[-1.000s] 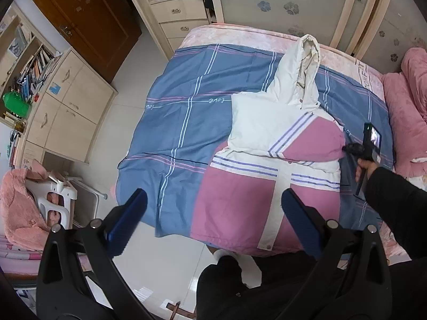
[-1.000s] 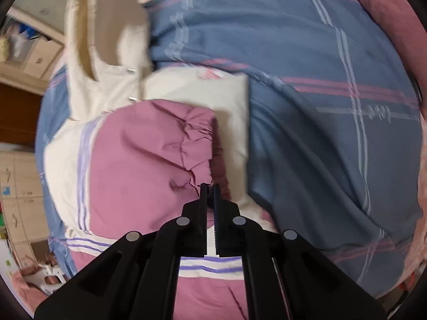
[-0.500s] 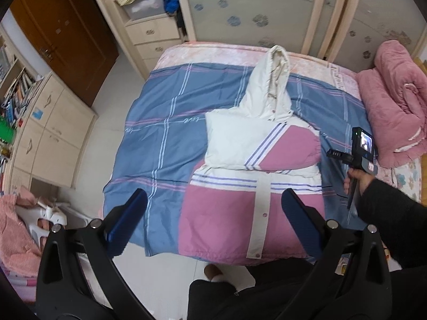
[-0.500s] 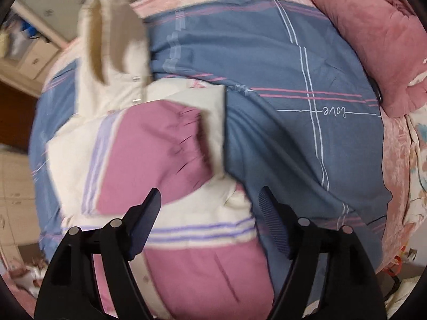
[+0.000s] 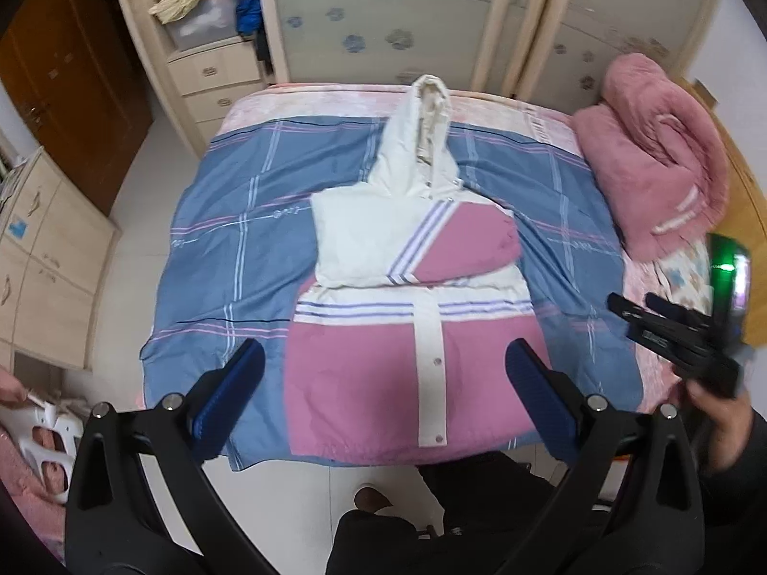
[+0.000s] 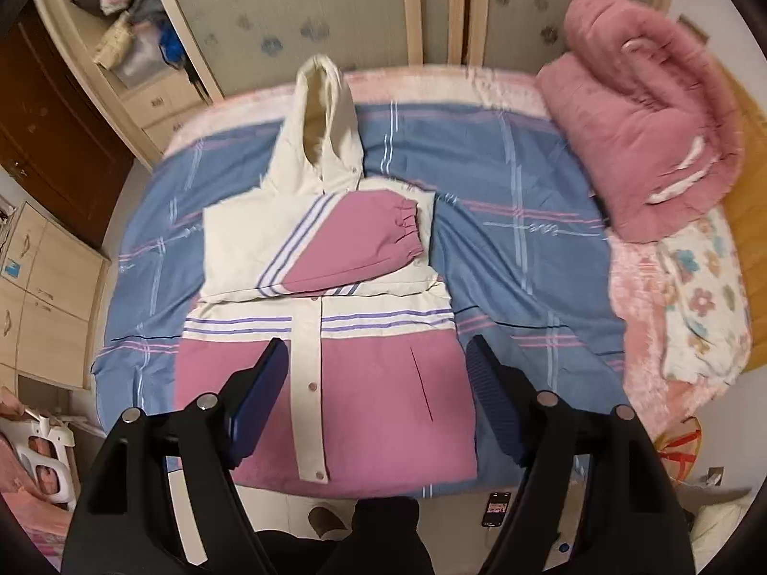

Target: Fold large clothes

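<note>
Jacket [image 5: 407, 330] is lying flat on the bed [image 5: 230, 249], front up, hood [image 5: 422, 143] pointing twd the wardrobe [image 5: 383, 14], hem near the bed's front edge. Both sleeves are sitting folded across the chest, pink cuff [image 6: 407, 223] on top.

Left gripper [image 5: 383, 397] is hanging above the hem w/ jaws wide apart, nothing btwn them. Right gripper [image 6: 376, 402] is also hanging high over the lower half, jaws apart & empty.

Risks, as I'm judging it: the jacket looks puffy, so the stacked sleeves are prob going to spring or slide off when the hem gets lifted for the next fold. Grabbing only the top layer at the hem would be pulling the front open at the snap strip [image 6: 307, 383]. Pinching the bedsheet along w/ the hem would be dragging the whole thing.

Room: plenty of bare sheet left & right of the jacket. Pink blanket [image 6: 647, 143] is sitting well apart at the right. Hem is close to the drop-off, so pulling twd the person risks it slipping off.
</note>
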